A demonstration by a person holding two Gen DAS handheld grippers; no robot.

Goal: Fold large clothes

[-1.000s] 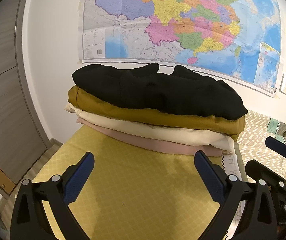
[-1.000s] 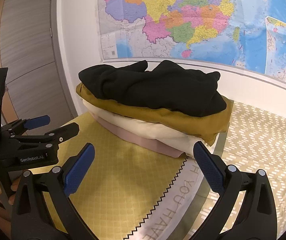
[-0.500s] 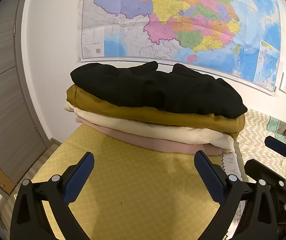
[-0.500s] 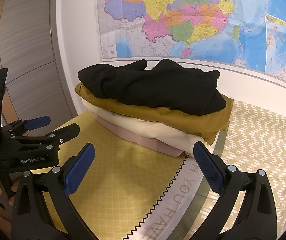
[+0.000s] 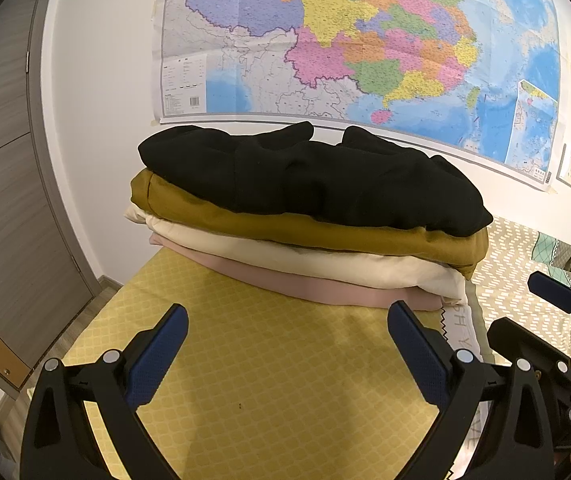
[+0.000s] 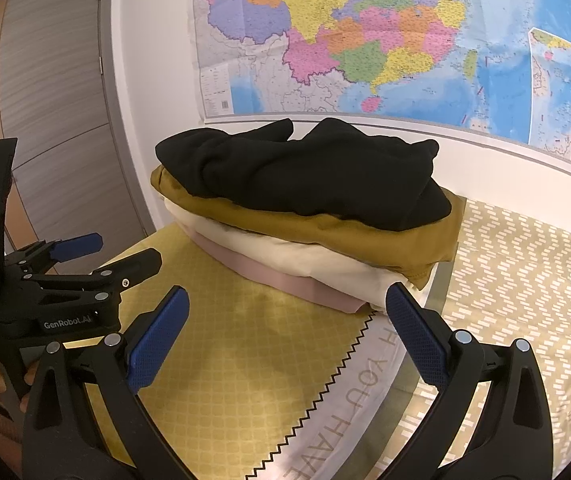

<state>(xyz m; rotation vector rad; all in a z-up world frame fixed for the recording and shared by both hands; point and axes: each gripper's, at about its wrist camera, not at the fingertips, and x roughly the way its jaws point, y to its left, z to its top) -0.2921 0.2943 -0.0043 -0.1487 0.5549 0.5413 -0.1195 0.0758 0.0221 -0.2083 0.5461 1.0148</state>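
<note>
Clothes: 4 folded, stacked on the bed point(image 5: 285, 380) by the wall: black top point(image 5: 309, 176), mustard piece point(image 5: 285, 226), cream piece point(image 5: 305, 258), pink piece point(image 5: 325, 286).
Grippers: 2, left gripper point(image 5: 287, 350) and right gripper point(image 6: 285, 330), both spread wide, holding nothing.
Map point(image 5: 365, 40): 1.

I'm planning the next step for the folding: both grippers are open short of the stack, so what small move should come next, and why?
Probably ease the left hand-held gripper forward to the black garment topping the stack. It lies loosely bunched over the mustard, cream and pink layers, and both the left and the right hand-held gripper are open and empty.
</note>
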